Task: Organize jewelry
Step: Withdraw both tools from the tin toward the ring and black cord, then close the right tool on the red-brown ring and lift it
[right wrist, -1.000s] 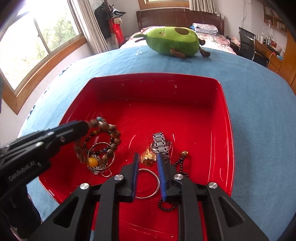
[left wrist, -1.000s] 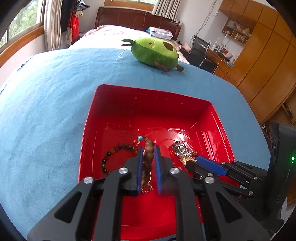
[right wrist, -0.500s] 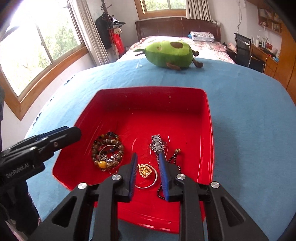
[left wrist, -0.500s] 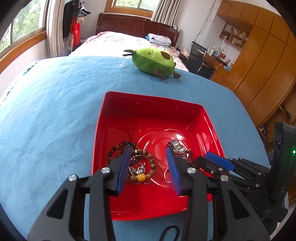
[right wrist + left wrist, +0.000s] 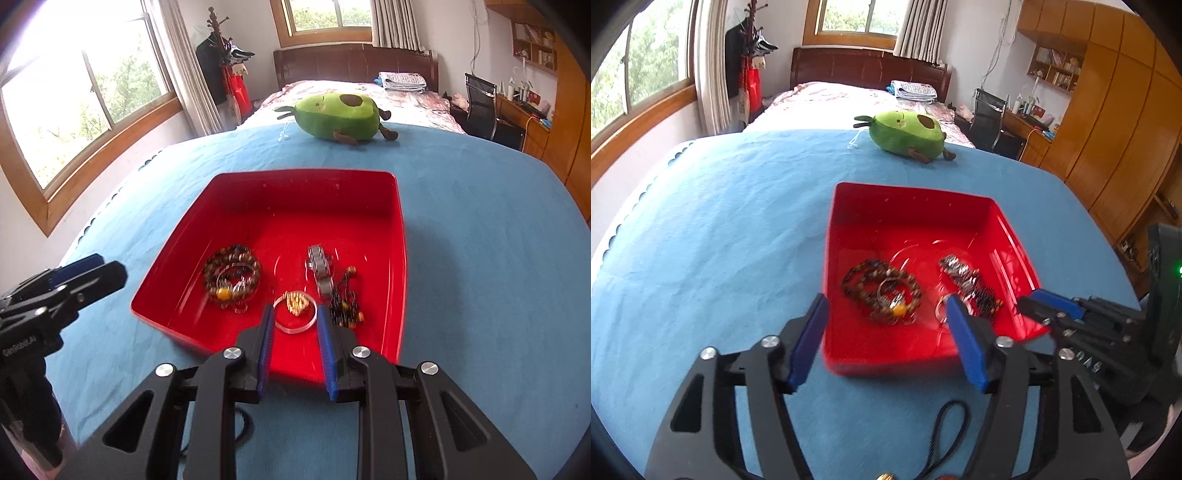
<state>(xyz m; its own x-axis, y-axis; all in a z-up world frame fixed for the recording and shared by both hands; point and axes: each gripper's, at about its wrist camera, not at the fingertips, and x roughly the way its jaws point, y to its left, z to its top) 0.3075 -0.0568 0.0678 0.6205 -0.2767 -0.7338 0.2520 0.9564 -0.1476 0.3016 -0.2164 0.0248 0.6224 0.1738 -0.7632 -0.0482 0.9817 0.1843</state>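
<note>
Left gripper: jaws opening, wide apart, nothing between pads; poised above near edge of tray. Right gripper: jaws nearly closed, narrow gap, nothing gripped; above tray's near rim. Tray red, on blue cloth. Inside tray: bead bracelets piled at left; gold piece within silver bangle at centre; watch beside dark bead string at right. Avocado plush on cloth, well beyond tray.
</note>
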